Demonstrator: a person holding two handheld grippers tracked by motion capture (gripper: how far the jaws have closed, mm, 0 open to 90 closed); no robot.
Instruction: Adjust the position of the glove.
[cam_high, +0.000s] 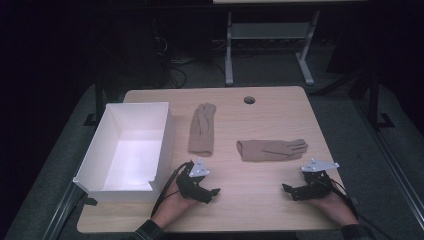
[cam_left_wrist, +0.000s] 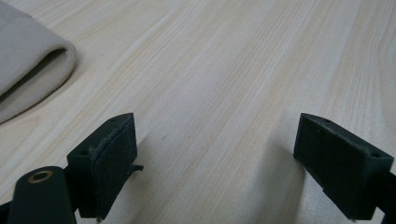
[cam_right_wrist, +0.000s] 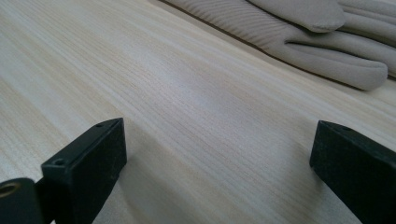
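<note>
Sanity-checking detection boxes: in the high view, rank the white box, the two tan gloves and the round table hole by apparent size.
1. White box, by far the largest.
2. Upright glove and sideways glove: they look alike in size, so no ranking between them.
3. Round table hole, the smallest.

on the wooden table

a light wooden table (cam_high: 260, 205) with a round grommet hole (cam_high: 249, 100) near its far edge carries a white open box (cam_high: 100, 150) at the left, one beige glove (cam_high: 201, 129) lying fingers away beside it, and a second beige glove (cam_high: 271, 149) lying crosswise to the right.
</note>
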